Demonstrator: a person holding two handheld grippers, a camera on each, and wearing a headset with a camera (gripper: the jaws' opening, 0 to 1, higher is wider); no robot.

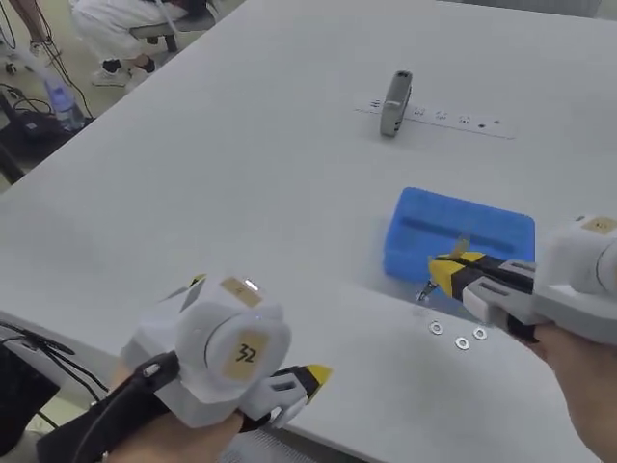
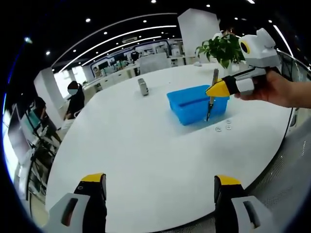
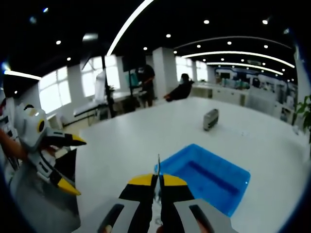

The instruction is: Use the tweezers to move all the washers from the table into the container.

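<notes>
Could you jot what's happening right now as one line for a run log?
right gripper: shut on tweezers, tips down near washers | washers: three on table beside container | left gripper: open, holding nothing

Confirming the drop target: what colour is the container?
Blue; the container shows best in the head view.
</notes>
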